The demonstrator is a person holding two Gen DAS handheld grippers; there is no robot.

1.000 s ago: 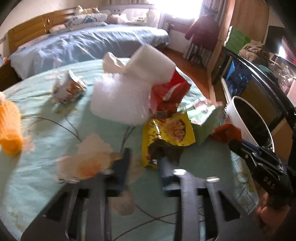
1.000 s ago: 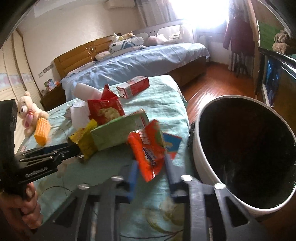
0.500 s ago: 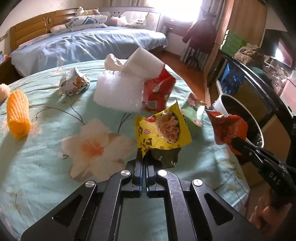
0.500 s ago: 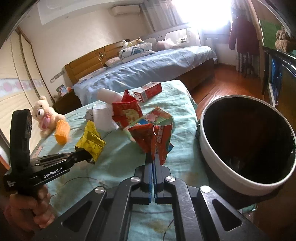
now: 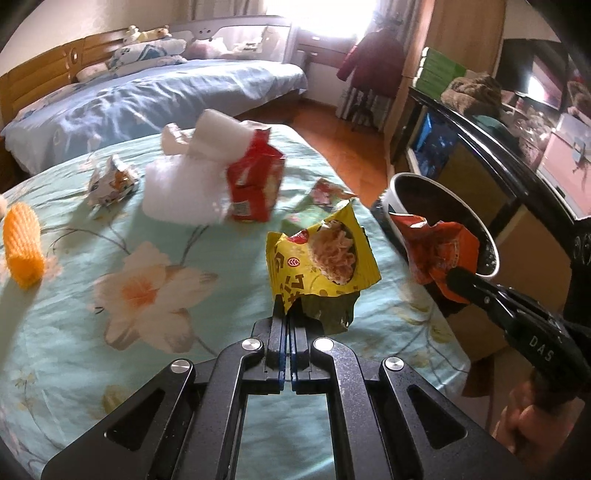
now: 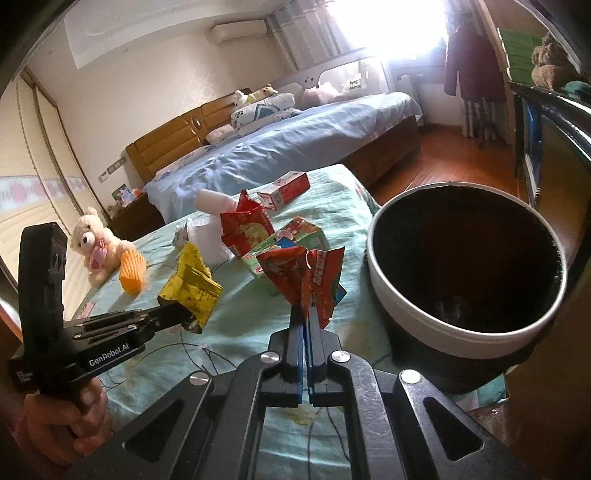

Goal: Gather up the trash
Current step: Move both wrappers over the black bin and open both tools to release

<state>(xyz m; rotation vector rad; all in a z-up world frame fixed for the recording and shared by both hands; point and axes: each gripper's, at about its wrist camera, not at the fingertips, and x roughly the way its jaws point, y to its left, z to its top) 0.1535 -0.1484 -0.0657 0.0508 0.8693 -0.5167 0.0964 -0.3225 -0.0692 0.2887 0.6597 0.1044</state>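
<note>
Right gripper pinching orange wrapper; bin just to its right, nearer than left gripper, pinching yellow packet.

We see daylight pouring from a window far ahead of both grippers, blown out to white glare. The bed beyond is softly lit. Just ahead of the left gripper, a red packet is smeared by motion blur. Fisheye distortion bends the room, and black vignetting fills the corners of both views.
</note>
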